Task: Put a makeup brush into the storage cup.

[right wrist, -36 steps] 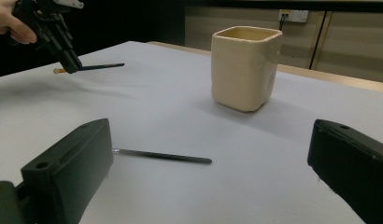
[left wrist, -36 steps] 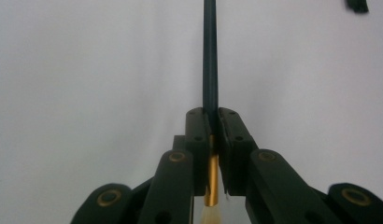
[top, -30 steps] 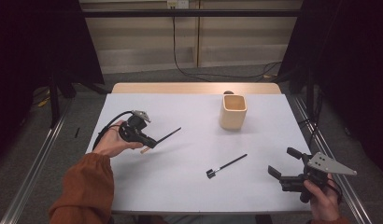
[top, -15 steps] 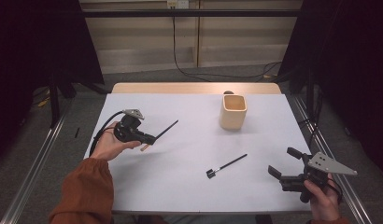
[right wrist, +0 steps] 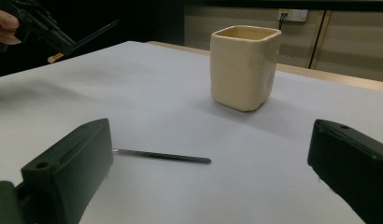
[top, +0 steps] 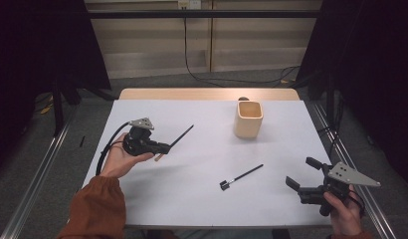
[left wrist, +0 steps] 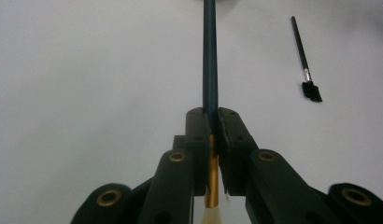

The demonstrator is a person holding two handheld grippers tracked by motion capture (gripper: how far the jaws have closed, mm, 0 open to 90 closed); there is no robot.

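White table [top: 202, 199] spans most of the high view, a bare wooden strip along its far edge. Cream square cup [top: 249, 119] stands upright on the far right-centre part of the table, mouth open upward; in the right gripper view the same cup [right wrist: 244, 67] sits beyond the jaws, its walls slightly bulged, interior not visible. Left gripper [top: 162, 148] is held up over the left half of the table in the person's open left hand [top: 120, 159], rust-coloured sleeve [top: 95, 209] behind it, cable looping off to the left. Its jaws are clamped tight on a dark-handled brush [top: 179, 137], the long handle sticking out forward and toward the cup, well clear of it. Left gripper view: brush handle [left wrist: 209, 60] runs straight up between the closed pads, gold ferrule and pale bristle end poking out behind the jaws at the bottom. Right gripper [top: 301, 181] rests low at the near right corner of the table, gripped by the right hand [top: 344, 214]; jaws spread wide, nothing between them. A second, smaller black brush [top: 242, 176] lies flat on the table, between the two grippers, near the front centre, black head toward the person, handle angled toward the far right; apart from cup and both grippers
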